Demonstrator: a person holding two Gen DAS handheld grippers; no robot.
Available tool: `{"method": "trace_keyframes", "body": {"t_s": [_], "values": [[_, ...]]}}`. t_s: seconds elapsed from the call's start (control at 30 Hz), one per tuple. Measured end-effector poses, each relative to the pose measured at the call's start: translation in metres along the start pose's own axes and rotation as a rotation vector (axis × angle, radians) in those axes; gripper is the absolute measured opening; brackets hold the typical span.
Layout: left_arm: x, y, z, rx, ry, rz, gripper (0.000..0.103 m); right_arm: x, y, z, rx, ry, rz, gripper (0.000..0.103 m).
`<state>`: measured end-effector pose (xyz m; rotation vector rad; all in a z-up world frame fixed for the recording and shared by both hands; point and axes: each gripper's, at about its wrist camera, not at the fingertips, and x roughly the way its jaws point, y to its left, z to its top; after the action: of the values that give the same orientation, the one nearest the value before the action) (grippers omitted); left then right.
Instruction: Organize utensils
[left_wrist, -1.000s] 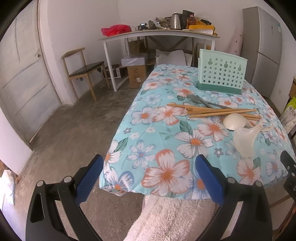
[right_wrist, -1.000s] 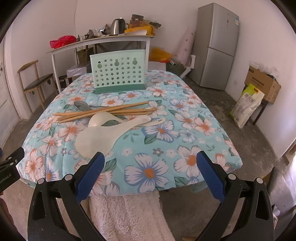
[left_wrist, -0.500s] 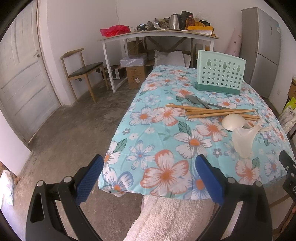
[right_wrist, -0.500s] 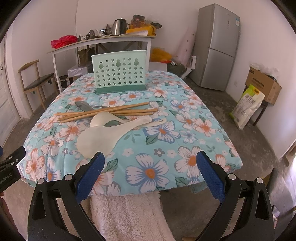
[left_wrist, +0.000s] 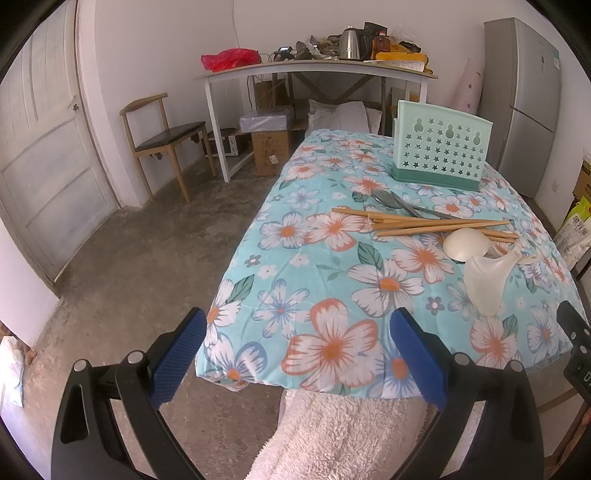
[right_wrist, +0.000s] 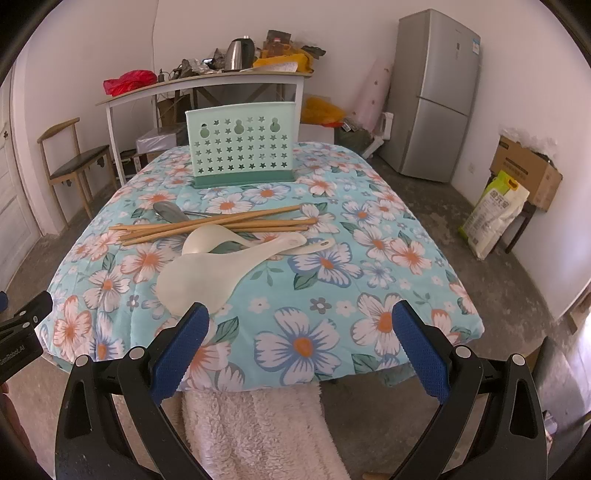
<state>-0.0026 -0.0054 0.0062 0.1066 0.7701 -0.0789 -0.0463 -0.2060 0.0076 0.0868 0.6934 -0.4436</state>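
Note:
A mint-green perforated utensil holder (right_wrist: 242, 144) (left_wrist: 441, 147) stands upright at the far end of the floral-covered table (right_wrist: 369, 258). In front of it lie several wooden chopsticks (right_wrist: 218, 223) (left_wrist: 436, 225), metal spoons (right_wrist: 170, 212) (left_wrist: 391, 201), a white soup ladle (right_wrist: 214, 238) (left_wrist: 465, 243) and a translucent white rice paddle (right_wrist: 207, 277) (left_wrist: 485, 282). My right gripper (right_wrist: 295, 347) hangs open over the table's near edge, empty. My left gripper (left_wrist: 299, 354) is open and empty at the near left corner.
A fluffy white cloth (right_wrist: 255, 432) hangs below the table's front edge. A wooden chair (left_wrist: 162, 136) and a cluttered white side table (left_wrist: 314, 70) stand at the back. A grey fridge (right_wrist: 434, 96) and a cardboard box (right_wrist: 524, 170) are to the right.
Both grippers have drifted slightly forward toward the table, so the utensils and holder look a little larger. Nothing on the table has moved.

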Motion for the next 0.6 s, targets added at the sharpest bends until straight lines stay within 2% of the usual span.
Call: {"method": "trace_keyframes", "body": {"t_s": [0.6], "values": [[0.0005,0.0046,0.0002,-0.016,0.0,0.006,0.097,-0.0025,0.003,0.0018,-0.014,-0.011,0.004,0.095]]}}
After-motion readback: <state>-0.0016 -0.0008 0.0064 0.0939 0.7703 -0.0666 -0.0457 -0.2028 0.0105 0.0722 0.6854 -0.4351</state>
